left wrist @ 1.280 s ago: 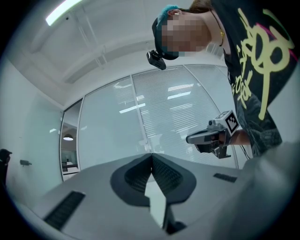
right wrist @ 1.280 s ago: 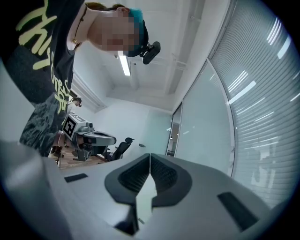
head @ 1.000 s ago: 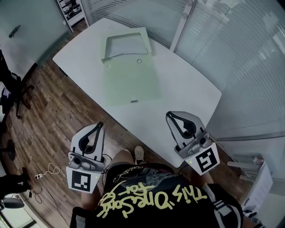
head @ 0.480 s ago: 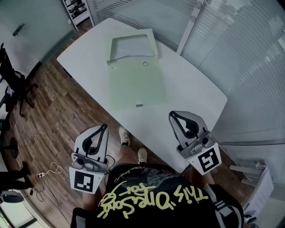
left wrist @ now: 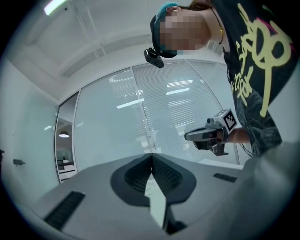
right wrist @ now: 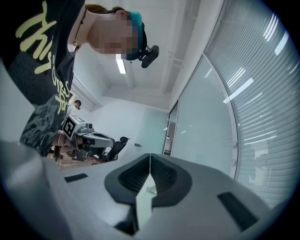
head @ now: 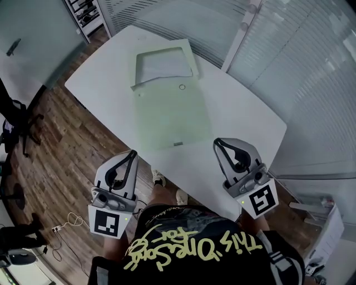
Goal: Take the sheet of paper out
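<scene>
A pale green translucent folder [head: 169, 114] lies flat on the white table [head: 245, 117]. Its flap end [head: 164, 62] is at the far side, where a white sheet shows through it. My left gripper [head: 132, 153] hangs shut and empty over the wood floor, just off the table's near left edge. My right gripper [head: 218, 142] is shut and empty above the table's near edge, to the right of the folder. Both point level toward the table. In the left gripper view the jaws [left wrist: 152, 157] meet with nothing between them; the right gripper view shows its jaws [right wrist: 150, 157] the same way.
A dark office chair [head: 14, 119] stands on the floor at the left. A cable with a plug strip [head: 61, 222] lies by my feet. Glass walls with blinds [head: 311, 67] close the far and right sides. A shelf [head: 83, 11] stands at the far left.
Both grippers have moved forward toward the table, still shut. The folder now sits nearer in the head view. Nothing on the table has moved.
</scene>
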Tool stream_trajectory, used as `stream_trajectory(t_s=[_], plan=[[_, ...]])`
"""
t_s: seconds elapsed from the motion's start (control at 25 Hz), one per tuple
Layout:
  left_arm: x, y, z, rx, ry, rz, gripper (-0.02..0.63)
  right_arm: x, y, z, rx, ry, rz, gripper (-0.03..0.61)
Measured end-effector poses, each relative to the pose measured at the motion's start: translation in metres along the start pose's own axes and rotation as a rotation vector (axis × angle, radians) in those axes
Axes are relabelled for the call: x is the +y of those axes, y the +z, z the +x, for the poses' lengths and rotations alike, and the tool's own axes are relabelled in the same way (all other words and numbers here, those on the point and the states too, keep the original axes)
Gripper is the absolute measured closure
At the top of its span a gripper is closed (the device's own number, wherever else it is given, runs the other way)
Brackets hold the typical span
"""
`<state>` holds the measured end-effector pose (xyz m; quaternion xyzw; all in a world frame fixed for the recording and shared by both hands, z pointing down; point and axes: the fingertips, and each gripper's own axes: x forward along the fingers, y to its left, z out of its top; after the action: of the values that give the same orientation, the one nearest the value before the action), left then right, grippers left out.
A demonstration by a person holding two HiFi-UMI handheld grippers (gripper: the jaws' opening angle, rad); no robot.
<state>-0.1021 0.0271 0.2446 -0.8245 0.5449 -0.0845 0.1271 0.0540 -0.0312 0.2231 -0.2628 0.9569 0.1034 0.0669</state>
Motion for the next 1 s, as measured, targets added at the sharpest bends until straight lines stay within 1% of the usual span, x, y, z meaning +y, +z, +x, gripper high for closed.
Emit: stream_trajectory(t_s=[0.16,0.4,0.64,0.8,0.92,1.0], plan=[[0.015,-0.010,0.017,0.007,-0.034,0.001,0.607,-0.009,-0.009,0.015,0.013,-0.027,0.006,0.569],[0.045,-0.028,0.037,0.032,-0.060,-0.017,0.607,-0.020,-0.023,0.044,0.045,-0.064,-0.001,0.569],[0.071,-0.048,0.061,0.057,-0.070,-0.014,0.607,-0.035,-0.039,0.072,0.080,-0.075,-0.020,0.569],[0.082,-0.067,0.076,0.107,-0.078,0.017,0.607,-0.040,-0.052,0.087,0.118,-0.080,-0.031,0.569],[0.083,-0.082,0.087,0.162,-0.114,0.085,0.607,-0.042,-0.062,0.097,0.147,-0.072,-0.052,0.569],[0.086,-0.090,0.092,0.184,-0.131,0.110,0.607,-0.044,-0.071,0.102,0.186,-0.078,-0.093,0.569]])
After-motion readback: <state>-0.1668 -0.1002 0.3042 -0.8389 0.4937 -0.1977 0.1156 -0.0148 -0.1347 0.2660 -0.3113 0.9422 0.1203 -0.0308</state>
